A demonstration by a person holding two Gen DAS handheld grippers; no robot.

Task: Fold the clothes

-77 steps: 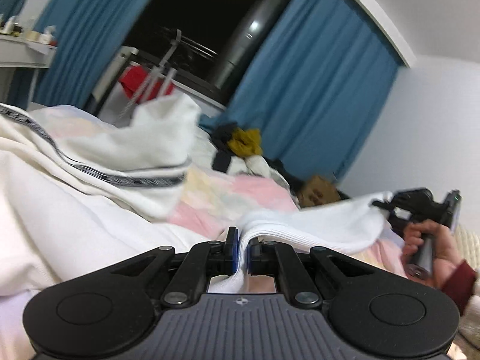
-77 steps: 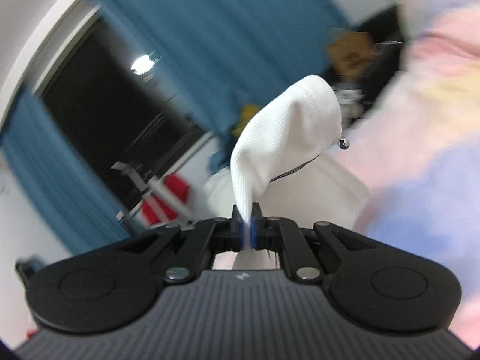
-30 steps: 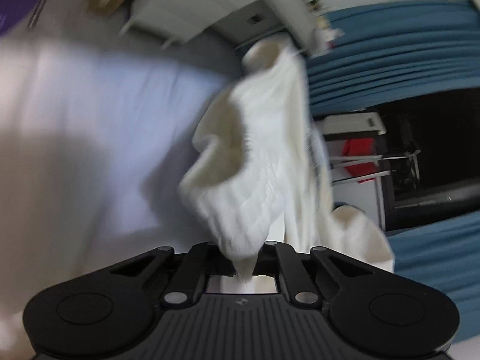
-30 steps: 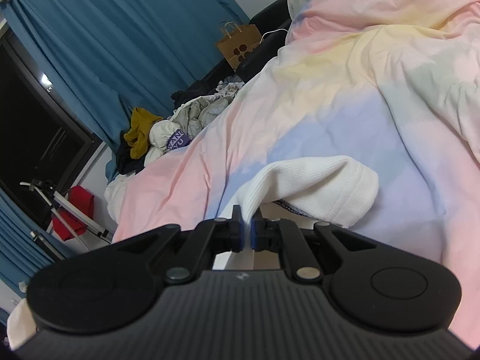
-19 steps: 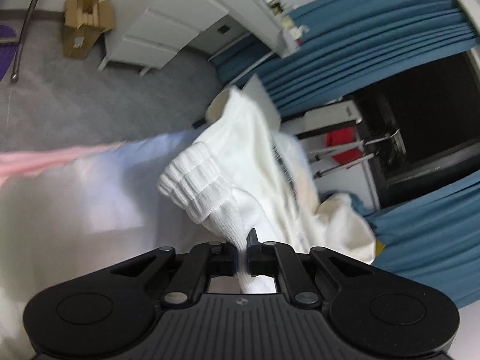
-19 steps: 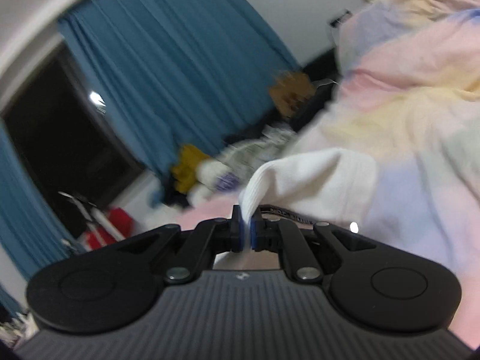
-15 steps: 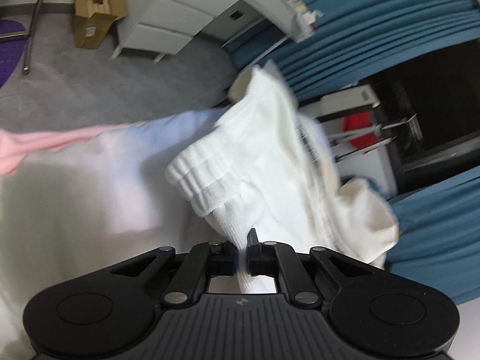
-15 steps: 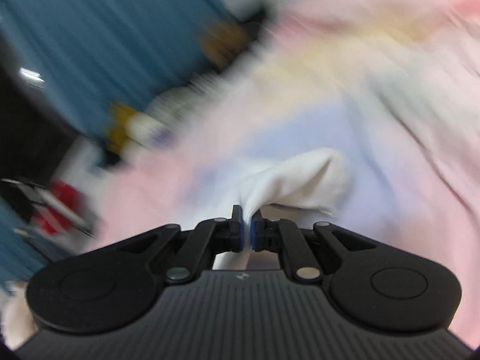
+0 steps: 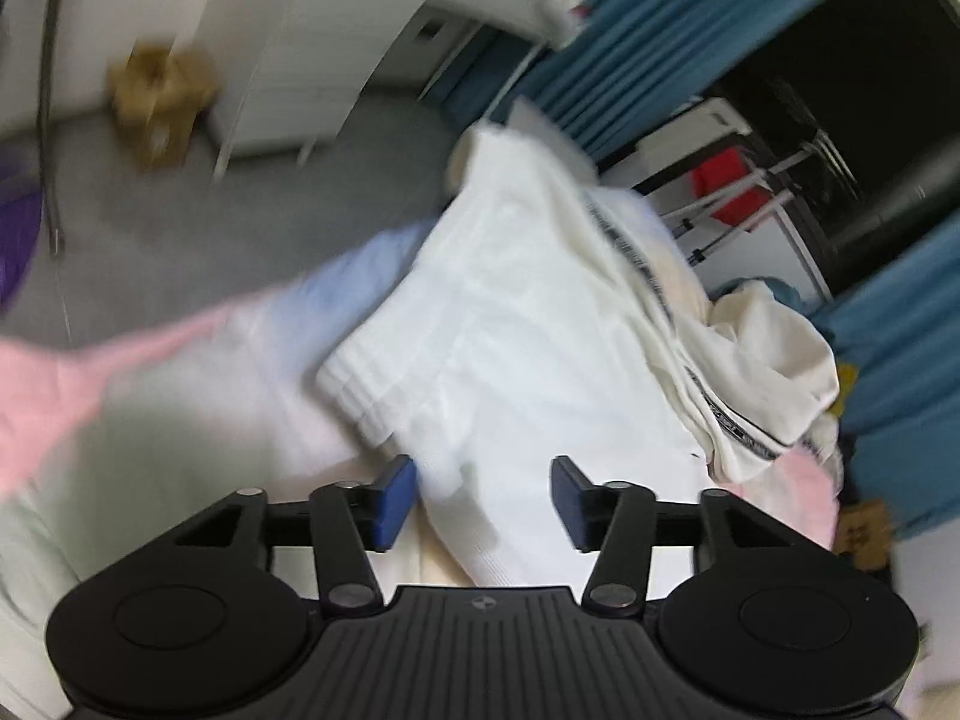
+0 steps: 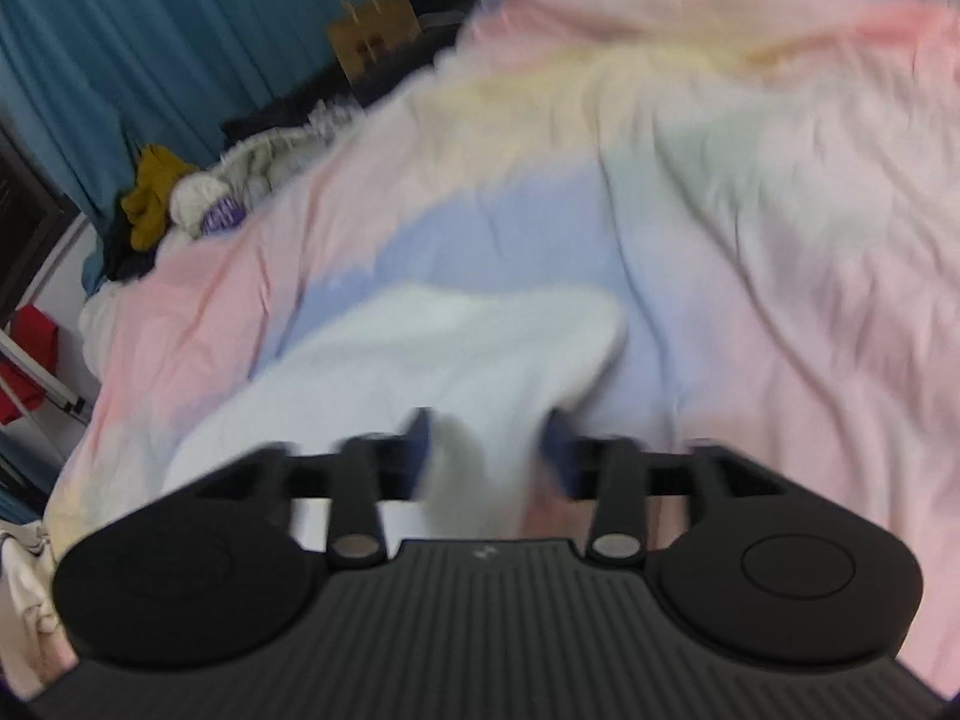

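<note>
**Release of the white garment onto the bed.**
Half a second earlier both claws were pinched shut on white fabric; now the left claw (image 9: 483,501) and the right claw (image 10: 483,450) are each opening, their blue pads standing apart with cloth lying loose between them rather than clamped. The white garment (image 9: 540,324), ribbed at its hem and trimmed with a dark printed band, rests spread on the pastel duvet (image 10: 750,210) of the bed, its near edge under both claws. The let-go suggests that one fold or lay-down is finished; the next grip would probably take a fresh edge. Motion blur hides finer creases in both views.
</note>
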